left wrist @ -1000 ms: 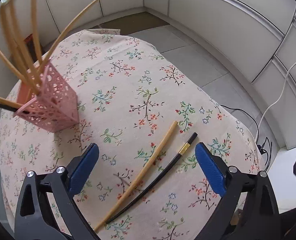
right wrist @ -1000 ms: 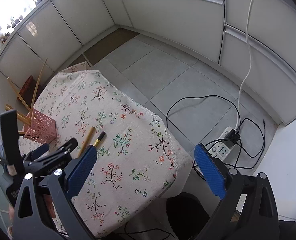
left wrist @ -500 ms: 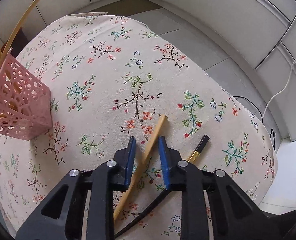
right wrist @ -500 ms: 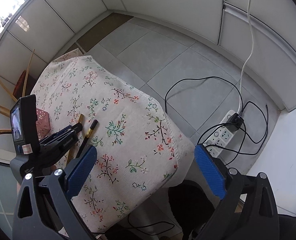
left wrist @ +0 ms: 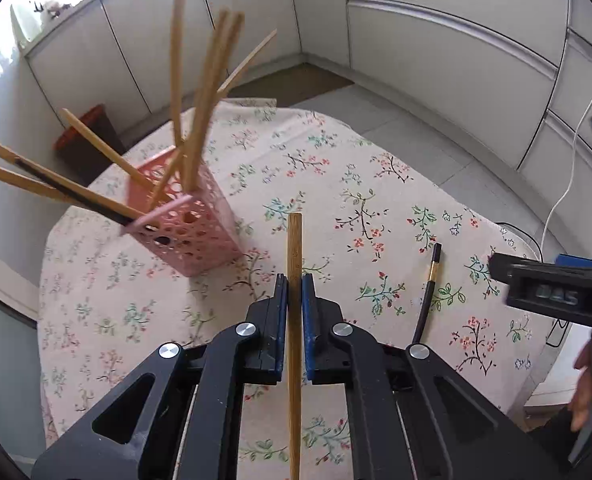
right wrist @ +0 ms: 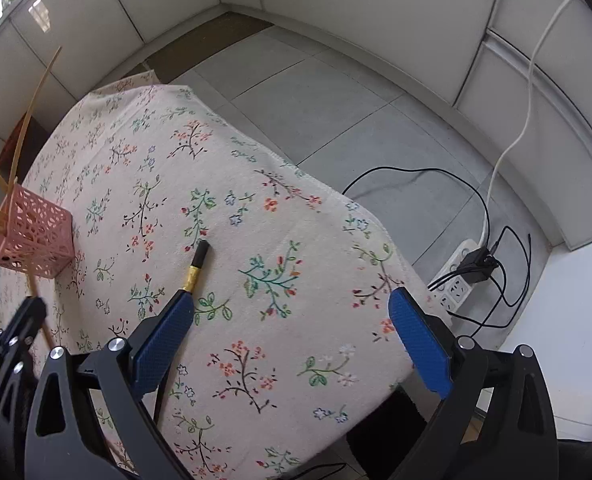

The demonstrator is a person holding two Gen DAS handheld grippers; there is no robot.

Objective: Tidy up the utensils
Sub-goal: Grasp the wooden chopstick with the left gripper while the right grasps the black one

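Between left tongs (left wrist: 295,280): wooden chopstick (left wrist: 295,248), clamped mid-length, lifted off worktop (left wrist: 336,152), tip toward pink basket (left wrist: 192,232) far left (others already stand inside). Black chopstick (right wrist: 198,266) lies on cloth, right tongs (right wrist: 292,340) spread wide just above, probably next pick.

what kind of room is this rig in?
Probably a home kitchen or dining corner. White cabinet fronts run along the walls above a grey tiled floor, and a table under a floral tablecloth carries a pink utensil holder filled with chopsticks.
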